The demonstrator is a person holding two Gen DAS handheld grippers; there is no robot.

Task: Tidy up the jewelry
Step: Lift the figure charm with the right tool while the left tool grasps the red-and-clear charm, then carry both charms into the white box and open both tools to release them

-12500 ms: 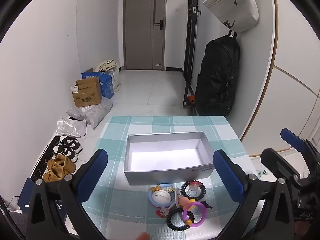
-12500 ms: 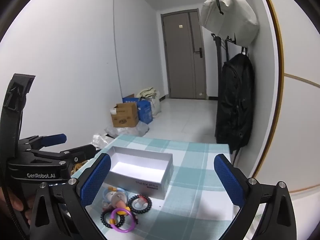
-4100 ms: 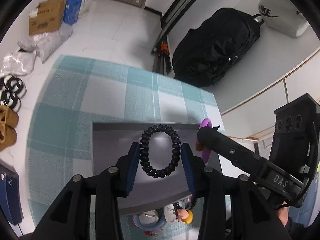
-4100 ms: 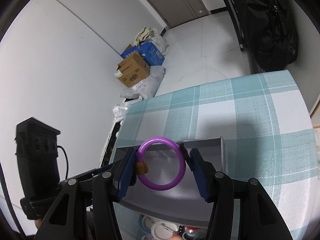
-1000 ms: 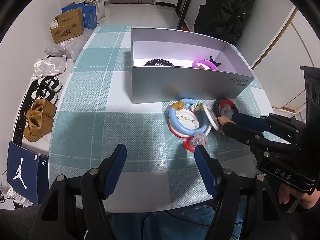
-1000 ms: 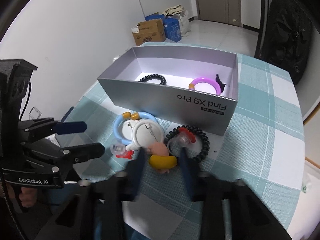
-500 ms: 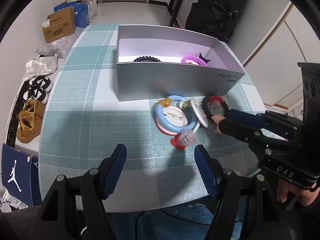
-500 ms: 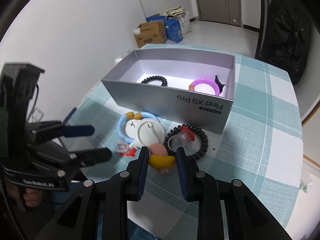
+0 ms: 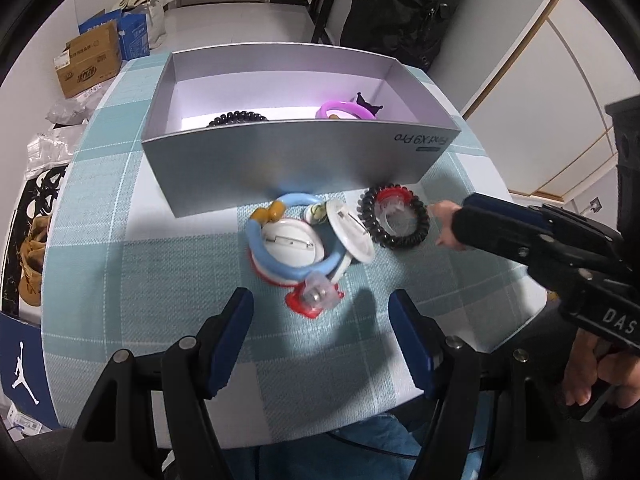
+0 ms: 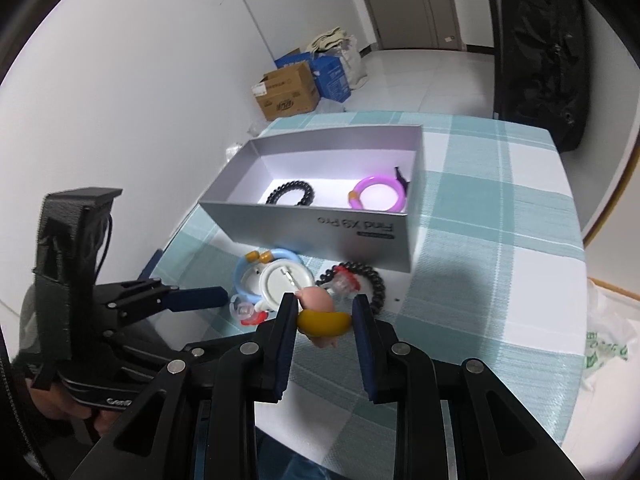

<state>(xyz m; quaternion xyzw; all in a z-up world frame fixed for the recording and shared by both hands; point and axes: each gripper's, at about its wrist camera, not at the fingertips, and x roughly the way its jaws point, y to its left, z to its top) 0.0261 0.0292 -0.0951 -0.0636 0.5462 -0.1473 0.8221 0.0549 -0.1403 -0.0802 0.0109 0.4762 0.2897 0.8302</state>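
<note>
A silver box (image 9: 280, 160) (image 10: 320, 220) on the checked tablecloth holds a black coil band (image 10: 291, 192) (image 9: 237, 117) and a purple ring (image 10: 377, 193) (image 9: 346, 110). In front of it lie a blue ring with white badges (image 9: 296, 246) (image 10: 276, 276), a red-and-clear clip (image 9: 314, 300) and a black coil band with a red charm (image 9: 394, 216) (image 10: 360, 276). My right gripper (image 10: 324, 320) is shut on a pink and yellow charm (image 10: 320, 312), lifted above the pile; it also shows in the left wrist view (image 9: 444, 224). My left gripper (image 9: 320, 320) is open and empty over the table's front.
A black backpack (image 9: 400, 12) stands against the wall behind the table. Cardboard and blue boxes (image 10: 296, 88) and shoes (image 9: 36, 240) sit on the floor at left. The table's front edge (image 9: 280, 432) is close below the left gripper.
My right gripper has closed on the pink and yellow charm and lifted it off the pile. My left gripper has moved nearer the pile.
</note>
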